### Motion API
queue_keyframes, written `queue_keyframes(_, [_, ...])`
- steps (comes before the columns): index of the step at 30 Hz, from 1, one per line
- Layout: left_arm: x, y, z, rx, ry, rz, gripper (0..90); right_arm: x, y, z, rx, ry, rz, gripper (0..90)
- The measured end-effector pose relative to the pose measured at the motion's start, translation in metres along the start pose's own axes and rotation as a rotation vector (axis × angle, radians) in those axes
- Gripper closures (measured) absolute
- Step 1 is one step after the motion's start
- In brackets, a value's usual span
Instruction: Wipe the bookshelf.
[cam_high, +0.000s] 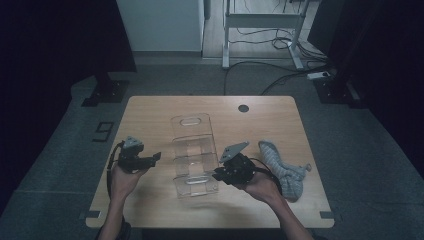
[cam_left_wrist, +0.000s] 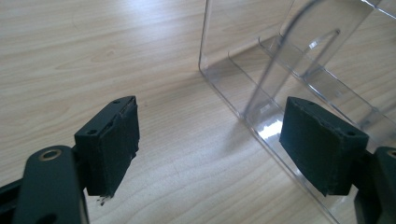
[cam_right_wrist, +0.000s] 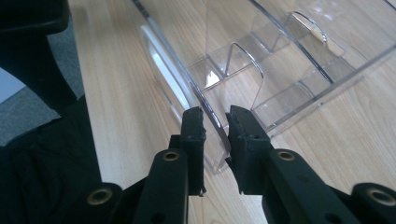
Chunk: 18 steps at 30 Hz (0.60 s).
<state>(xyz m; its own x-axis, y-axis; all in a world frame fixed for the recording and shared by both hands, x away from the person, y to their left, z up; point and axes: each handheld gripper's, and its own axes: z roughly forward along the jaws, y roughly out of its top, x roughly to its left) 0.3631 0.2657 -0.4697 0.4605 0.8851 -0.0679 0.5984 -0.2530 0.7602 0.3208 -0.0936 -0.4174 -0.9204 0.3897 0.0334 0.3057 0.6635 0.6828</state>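
Two hand-held grippers, one clear acrylic tiered rack, one grey cloth, all on a light wooden table.

Item 1, left gripper: held in the person's left hand near the table's left edge, jaws pointing toward the rack. In the left gripper view the two black pads stand wide apart with bare tabletop between them. Released; nothing is grasped. The right-hand pad sits in front of the rack's low outer wall; contact cannot be told.

Item 2, right gripper: held in the person's right hand, grey three-cornered plate on top, jaws at the rack's near right corner. In the right gripper view the jaws are drawn close together with a thin clear edge of the rack running between the pads. A sliver of gap shows beside the wall, so whether both pads press it cannot be told for certain; it reads as nearly clenched on that edge.

Item 3, clear acrylic rack: transparent, stepped, with several upright dividers with rounded cut-outs. Stands at the table's middle, between the two grippers, running from the near edge toward the far side.

Item 4, grey cloth: crumpled, on the table's right part, just beside the right hand, apart from the rack.
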Motion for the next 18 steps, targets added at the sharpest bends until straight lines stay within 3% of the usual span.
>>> queue_keyframes(13, [-0.001, -0.006, -0.007, 0.006, -0.036, 0.012, 19.9, 0.002, 0.009, 0.008, 0.008, -0.067, 0.015, 84.8])
queue_keyframes(18, [-0.009, -0.007, -0.013, -0.005, -0.077, 0.044, 19.6, 0.004, 0.015, 0.013, 0.011, -0.069, 0.009, 86.8])
